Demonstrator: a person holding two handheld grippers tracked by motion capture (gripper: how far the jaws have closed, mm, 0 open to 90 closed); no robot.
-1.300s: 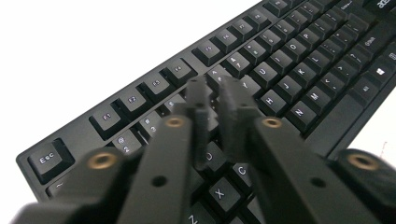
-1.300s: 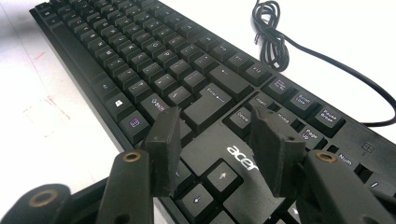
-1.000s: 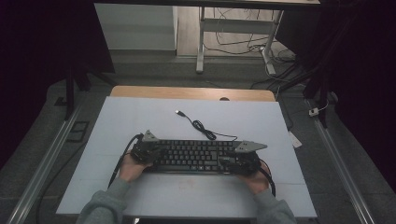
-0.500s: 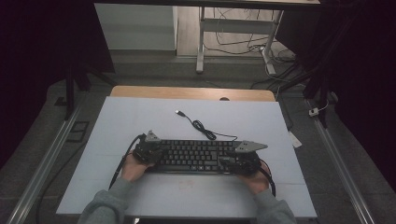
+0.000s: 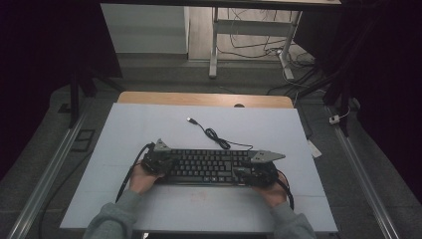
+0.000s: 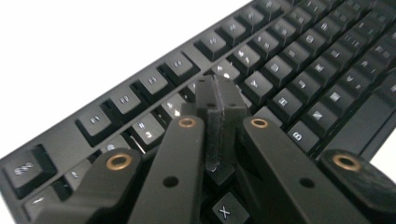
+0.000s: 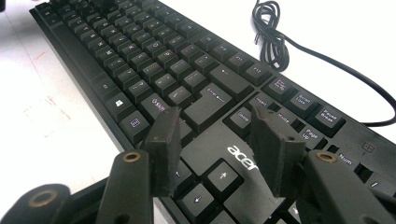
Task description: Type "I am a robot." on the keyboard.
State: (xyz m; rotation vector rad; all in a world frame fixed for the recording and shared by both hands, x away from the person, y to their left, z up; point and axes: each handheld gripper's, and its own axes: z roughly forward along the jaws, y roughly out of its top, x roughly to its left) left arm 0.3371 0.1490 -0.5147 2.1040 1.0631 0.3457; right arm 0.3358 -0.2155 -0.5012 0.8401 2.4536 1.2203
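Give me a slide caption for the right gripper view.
Right gripper, fingers apart, poised over the arrow keys of a black Acer keyboard, its coiled cable lying behind.

The right gripper [image 7: 217,140] hung low over the black keyboard [image 7: 154,60], jaws spread apart — one pad above the arrow keys, the other by the Delete cluster, the acer logo between them. The keyboard's cable [image 7: 275,44] lay coiled on the white table [image 7: 46,140] beyond.
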